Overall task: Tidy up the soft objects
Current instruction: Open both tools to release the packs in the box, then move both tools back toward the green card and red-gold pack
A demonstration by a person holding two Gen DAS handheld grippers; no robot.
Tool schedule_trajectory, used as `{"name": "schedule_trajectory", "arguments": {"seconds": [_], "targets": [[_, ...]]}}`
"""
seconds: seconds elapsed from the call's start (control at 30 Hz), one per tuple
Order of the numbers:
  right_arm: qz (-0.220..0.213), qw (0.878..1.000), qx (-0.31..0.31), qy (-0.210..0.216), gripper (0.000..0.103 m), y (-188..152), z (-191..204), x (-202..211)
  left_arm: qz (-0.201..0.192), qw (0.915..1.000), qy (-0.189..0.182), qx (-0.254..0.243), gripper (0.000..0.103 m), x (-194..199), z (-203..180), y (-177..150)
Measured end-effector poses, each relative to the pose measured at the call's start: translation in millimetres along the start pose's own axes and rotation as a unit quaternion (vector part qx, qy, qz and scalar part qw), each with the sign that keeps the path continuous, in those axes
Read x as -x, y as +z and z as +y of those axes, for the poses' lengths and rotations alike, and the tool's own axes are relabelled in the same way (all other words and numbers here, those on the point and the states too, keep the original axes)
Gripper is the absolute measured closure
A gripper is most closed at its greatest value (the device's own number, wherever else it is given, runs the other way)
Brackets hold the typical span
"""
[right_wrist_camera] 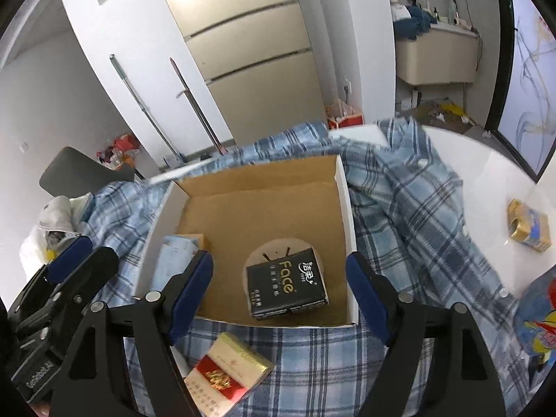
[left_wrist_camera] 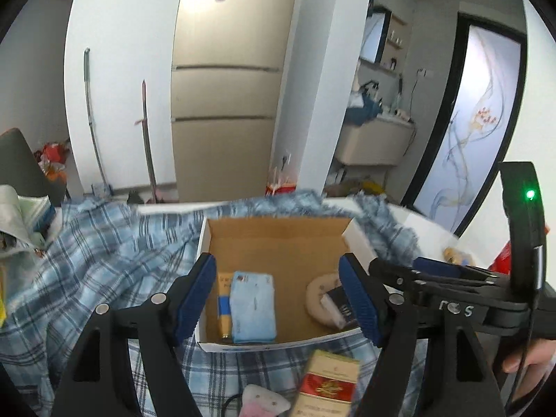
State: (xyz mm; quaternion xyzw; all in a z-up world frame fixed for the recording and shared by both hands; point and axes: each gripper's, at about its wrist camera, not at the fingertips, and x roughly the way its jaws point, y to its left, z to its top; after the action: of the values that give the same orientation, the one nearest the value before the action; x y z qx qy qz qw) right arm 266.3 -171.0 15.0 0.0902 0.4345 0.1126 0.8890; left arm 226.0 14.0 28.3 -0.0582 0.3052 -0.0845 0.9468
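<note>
An open cardboard box (left_wrist_camera: 278, 243) (right_wrist_camera: 264, 201) sits on a blue plaid cloth (left_wrist_camera: 104, 253) (right_wrist_camera: 410, 215). Inside lie a light blue tissue pack (left_wrist_camera: 253, 307) (right_wrist_camera: 175, 259), a black "Face" tissue pack (right_wrist_camera: 286, 286) (left_wrist_camera: 338, 304) on a round beige pad (left_wrist_camera: 318, 297), and a yellow box (left_wrist_camera: 225, 307). My left gripper (left_wrist_camera: 278, 299) is open and empty above the box's near side. My right gripper (right_wrist_camera: 279, 295) is open and empty over the black pack.
A red and gold carton (left_wrist_camera: 328, 385) (right_wrist_camera: 226, 375) lies on the cloth in front of the box. A small gold box (right_wrist_camera: 528, 226) sits on the white table at right. A pink pad (left_wrist_camera: 264, 403) lies nearby. A fridge and mops stand behind.
</note>
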Motion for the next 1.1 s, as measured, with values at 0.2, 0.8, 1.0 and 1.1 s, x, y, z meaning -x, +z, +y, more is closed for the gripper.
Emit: {"name": "schedule_trajectory", "arguments": {"seconds": [0.2, 0.8, 1.0, 1.1], "targets": [[-0.057, 0.998, 0.031, 0.000, 0.025, 6, 16, 52, -0.051, 0.9984, -0.006, -0.023, 0.028, 55, -14, 14], [-0.153, 0.983, 0.105, -0.001, 0.005, -48, 38, 149, -0.129, 0.9905, -0.039, -0.024, 0.007, 175, -16, -53], [-0.157, 0.980, 0.121, -0.018, 0.003, -78, 36, 158, -0.131, 0.9899, -0.053, -0.014, 0.000, 179, -18, -79], [-0.145, 0.983, 0.113, -0.017, 0.003, -91, 30, 158, -0.115, 0.9917, -0.054, -0.018, 0.000, 173, -18, -93]]}}
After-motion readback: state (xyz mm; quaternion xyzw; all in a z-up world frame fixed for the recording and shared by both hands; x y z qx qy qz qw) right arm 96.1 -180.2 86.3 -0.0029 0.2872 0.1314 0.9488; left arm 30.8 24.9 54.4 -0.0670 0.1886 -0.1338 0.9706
